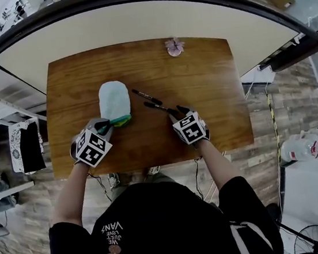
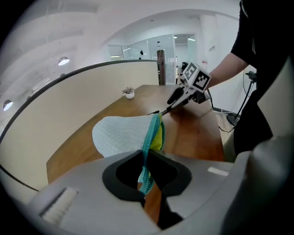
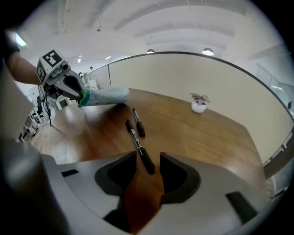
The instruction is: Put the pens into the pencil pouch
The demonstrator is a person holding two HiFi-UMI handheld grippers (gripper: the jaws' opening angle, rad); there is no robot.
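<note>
A pale blue pencil pouch (image 1: pixel 113 99) lies on the wooden table (image 1: pixel 211 82), its teal zipper mouth with yellow lining toward me. My left gripper (image 1: pixel 105 126) is shut on the zipper edge (image 2: pixel 150 137) and holds that end lifted. Two black pens lie to the right of the pouch: one (image 1: pixel 147 97) farther off, the other (image 1: pixel 157 107) nearer. My right gripper (image 1: pixel 173 112) stands open over the nearer pen (image 3: pixel 137 141), whose near end lies between the jaws without being pressed. The farther pen (image 3: pixel 138 124) lies just beyond it.
A small white pot with a pink flower (image 1: pixel 174 46) stands at the table's far edge. A curved cream partition (image 1: pixel 133 16) rises behind the table. The table's front edge runs just below both grippers.
</note>
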